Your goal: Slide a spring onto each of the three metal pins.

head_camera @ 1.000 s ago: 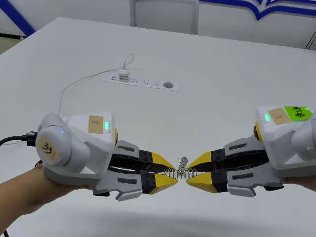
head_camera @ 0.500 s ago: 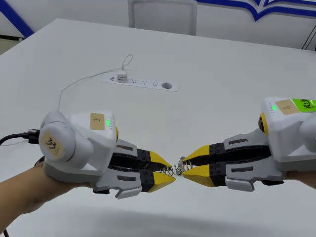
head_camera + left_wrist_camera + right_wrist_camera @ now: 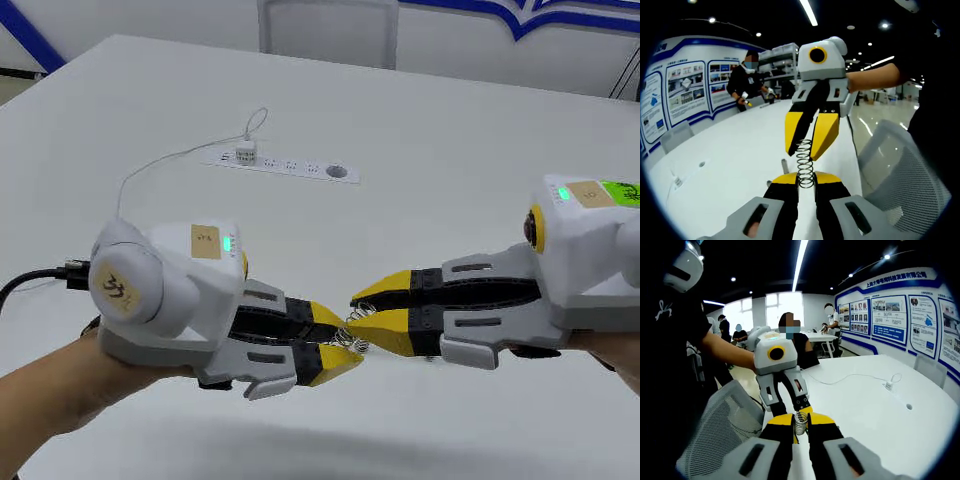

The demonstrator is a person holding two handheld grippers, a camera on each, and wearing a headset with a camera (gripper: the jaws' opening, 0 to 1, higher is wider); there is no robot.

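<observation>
Two grippers meet tip to tip low in the middle of the head view, just beyond the near edge of the white worktop [image 3: 450, 160], which runs along the bottom of the frame. The left gripper [image 3: 345, 340] has its jaws pressed onto one end of the spring [image 3: 352, 335]. The right gripper [image 3: 357, 310], coming in from the right of the frame, pinches the other end. In the left gripper view the spring [image 3: 805, 162] is a thin, bright wire coil with open turns, running straight between the two pairs of yellow tips. Farther up the frame the worktop lies wide and bare. At upper left of centre sits a power strip [image 3: 285, 165] with a white cable [image 3: 160, 165] trailing left. A chair [image 3: 330, 30] stands behind the far edge at the top.
</observation>
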